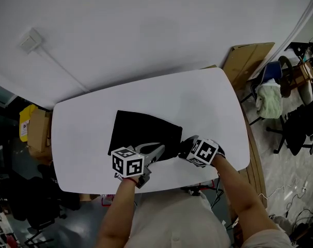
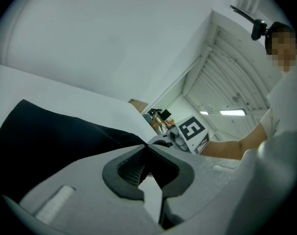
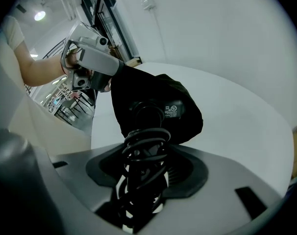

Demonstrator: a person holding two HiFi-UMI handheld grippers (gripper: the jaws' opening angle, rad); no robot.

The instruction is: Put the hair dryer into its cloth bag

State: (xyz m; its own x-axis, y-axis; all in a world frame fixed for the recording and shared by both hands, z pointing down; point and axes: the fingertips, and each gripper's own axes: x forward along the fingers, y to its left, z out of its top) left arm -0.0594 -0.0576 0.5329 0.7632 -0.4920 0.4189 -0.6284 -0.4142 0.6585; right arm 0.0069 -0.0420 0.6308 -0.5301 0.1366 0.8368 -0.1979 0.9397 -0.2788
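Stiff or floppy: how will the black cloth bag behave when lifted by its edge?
Likely floppy: the cloth bag lies flat on the table and sags from the left gripper pinching its edge. Its mouth would probably collapse if released. Looking thin, it may slide when the hair dryer pushes in.

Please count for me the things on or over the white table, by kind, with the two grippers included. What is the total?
Cloth bag: 1
Hair dryer, with its coiled cord: 1
Grippers: 2, the left gripper and the right gripper
Total: 4
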